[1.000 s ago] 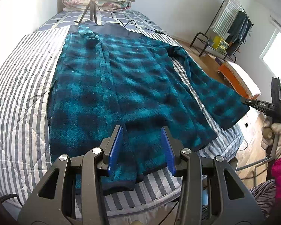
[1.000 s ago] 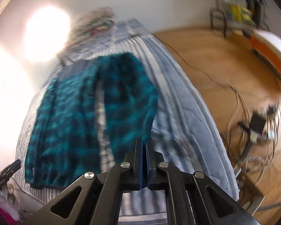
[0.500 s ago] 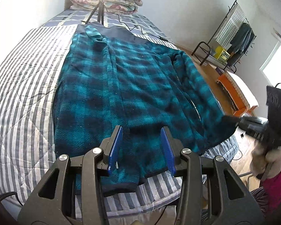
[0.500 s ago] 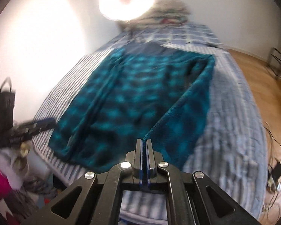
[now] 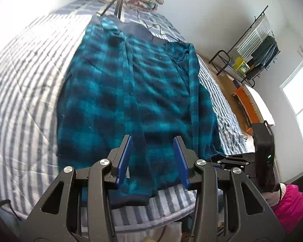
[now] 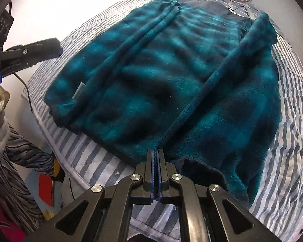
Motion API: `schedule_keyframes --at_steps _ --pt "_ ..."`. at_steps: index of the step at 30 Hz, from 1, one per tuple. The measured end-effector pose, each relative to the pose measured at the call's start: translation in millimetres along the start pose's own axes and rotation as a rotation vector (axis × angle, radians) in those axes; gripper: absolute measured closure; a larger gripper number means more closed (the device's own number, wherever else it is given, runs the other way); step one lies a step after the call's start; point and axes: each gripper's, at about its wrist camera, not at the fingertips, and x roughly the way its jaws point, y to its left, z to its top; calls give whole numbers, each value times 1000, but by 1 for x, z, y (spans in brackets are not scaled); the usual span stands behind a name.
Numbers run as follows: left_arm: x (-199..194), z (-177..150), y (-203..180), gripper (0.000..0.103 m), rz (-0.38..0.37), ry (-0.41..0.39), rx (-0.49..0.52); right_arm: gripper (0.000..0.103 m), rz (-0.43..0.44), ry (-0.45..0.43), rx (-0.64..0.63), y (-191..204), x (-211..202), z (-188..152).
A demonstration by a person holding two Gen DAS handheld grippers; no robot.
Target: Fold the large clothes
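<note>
Now we have the teal-and-navy plaid fleece robe [image 6: 171, 76] spread on the grey-striped quilted bed [image 5: 24, 92], our right tool [image 6: 156, 155] seemingly still pinching its folded-over edge, jaws just easing apart, while our left tool [image 5: 151, 157] hovers open, empty, ready.

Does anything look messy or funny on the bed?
Mostly tidy. The teal plaid garment lies flat on the striped bed, but its folded-over right side sits crooked, with the corner bunched near the right gripper. A black cable also trails across the bed by the collar.
</note>
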Motion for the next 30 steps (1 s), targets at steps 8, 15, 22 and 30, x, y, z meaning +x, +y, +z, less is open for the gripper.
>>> schedule_keyframes --at_steps 8,15,22,30 --pt "34 -11 -27 60 -121 86 -26 69 96 -168 64 -26 -74 1" --pt "78 -21 -49 60 -193 185 -61 67 74 -237 206 -87 -99 13" --pt "118 -26 -54 60 -193 244 -98 59 27 -306 268 -140 -118 60" --pt "137 -25 -61 69 -235 262 -82 49 -4 -365 344 -206 -111 141"
